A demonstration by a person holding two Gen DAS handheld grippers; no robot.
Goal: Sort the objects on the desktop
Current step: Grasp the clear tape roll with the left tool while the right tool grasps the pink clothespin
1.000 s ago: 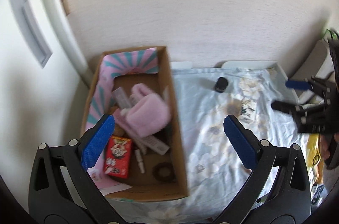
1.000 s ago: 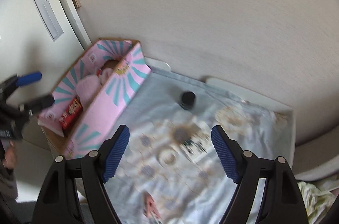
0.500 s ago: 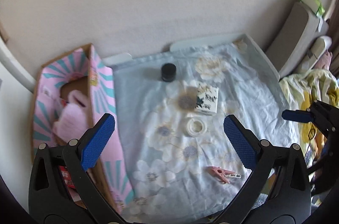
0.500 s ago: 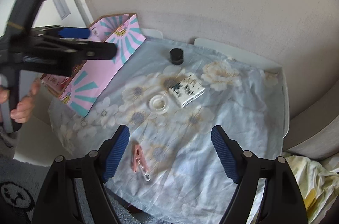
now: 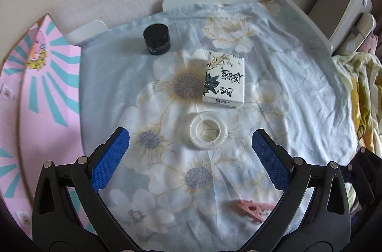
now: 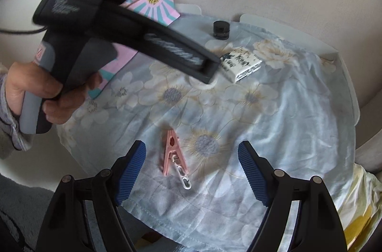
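left gripper (image 5: pixel 190 144) wide open over the clear round tape roll (image 5: pixel 207 131), small white printed box (image 5: pixel 224 81) at its 1 o'clock, black round jar (image 5: pixel 156 39) at 11, right gripper (image 6: pixel 191 162) open too, pink plastic clothespin (image 6: pixel 173 152) between its fingers, on the floral blue cloth (image 5: pixel 298 89)

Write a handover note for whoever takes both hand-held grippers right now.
Left hand-held gripper: open, empty, lined up over the tape roll.
Right hand-held gripper: open, empty, just short of the pink clothespin.
On the floral cloth lie the tape roll, clothespin, white printed box and black jar.
The pink sunburst box stands at the left edge of the cloth.
Done: its contents are hidden in these views, so cannot tell.
Left: all four items on the cloth.
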